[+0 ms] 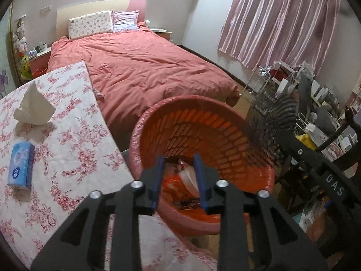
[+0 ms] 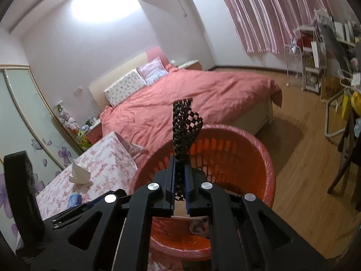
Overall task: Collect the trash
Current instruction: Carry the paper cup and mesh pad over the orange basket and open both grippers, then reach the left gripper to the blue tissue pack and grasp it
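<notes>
A red slotted waste basket (image 1: 203,124) lined with a pink bag stands beside the table; it also shows in the right wrist view (image 2: 237,153). Wrappers and plastic trash (image 1: 187,176) lie in its bottom. My left gripper (image 1: 179,160) is open and empty, above the basket's mouth. My right gripper (image 2: 179,164) is shut on a strip of black net (image 2: 183,126), held upright over the basket's near rim. The same net (image 1: 270,122) appears at the basket's right in the left wrist view. A crumpled white tissue (image 1: 33,106) and a blue tissue pack (image 1: 21,166) lie on the table.
The table has a floral cloth (image 1: 74,135). A bed with a pink cover (image 1: 146,72) lies beyond the basket. A dark chair (image 1: 315,158), bags and cluttered shelves (image 1: 315,90) stand at the right. Wood floor (image 2: 304,158) lies right of the basket.
</notes>
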Tool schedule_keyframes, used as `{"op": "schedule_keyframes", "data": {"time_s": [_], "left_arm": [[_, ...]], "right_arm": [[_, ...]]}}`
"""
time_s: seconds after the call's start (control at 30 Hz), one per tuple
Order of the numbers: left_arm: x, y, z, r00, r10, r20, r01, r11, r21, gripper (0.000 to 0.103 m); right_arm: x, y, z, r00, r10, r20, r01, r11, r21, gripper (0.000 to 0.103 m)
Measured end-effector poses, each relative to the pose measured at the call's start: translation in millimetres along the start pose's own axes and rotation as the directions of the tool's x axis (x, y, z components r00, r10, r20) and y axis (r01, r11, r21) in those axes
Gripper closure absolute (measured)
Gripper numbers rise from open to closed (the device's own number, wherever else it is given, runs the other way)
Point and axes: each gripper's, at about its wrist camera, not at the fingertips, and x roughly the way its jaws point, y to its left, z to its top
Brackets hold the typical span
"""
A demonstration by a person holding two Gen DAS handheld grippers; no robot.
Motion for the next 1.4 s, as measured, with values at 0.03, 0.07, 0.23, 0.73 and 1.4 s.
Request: {"op": "schedule_keyframes", "data": {"time_s": [0.03,0.07,0.23,0.73,1.4], "left_arm": [[0.4,3.8,-0.8,1.000,0.008,-0.001,-0.008,1.000,-0.005,0.067],[0.6,7.2,-1.0,1.000,0.015,-0.002,-0.015,1.000,-0.009,0.065],[-5.9,29.7,-5.9,0.998,0.064,-0.001,-0.064,0.998,-0.022,0.054],[-52.7,149.1,-18.3,0.926,0.376,0.021,-0.369,0.917,-0.149,0.013],[-17.2,198.1,-13.7,0.905,0.418,-0.082,-0.426,0.893,-0.146,0.052]], "right_arm": [[0.0,0.1,-2.5,1.000,-0.003,-0.006,0.003,1.000,0.003,0.090],[-0.6,1.0,-4.8,1.000,-0.004,-0.010,0.004,1.000,0.004,0.086],[-0.5,6.4,-8.0,1.000,-0.011,-0.018,0.011,1.000,-0.007,0.067],[-8.2,29.8,-20.3,0.998,-0.064,0.020,0.065,0.995,-0.071,0.021],[12.4,68.0,-31.3,0.997,-0.071,-0.034,0.066,0.989,-0.135,0.014]]}}
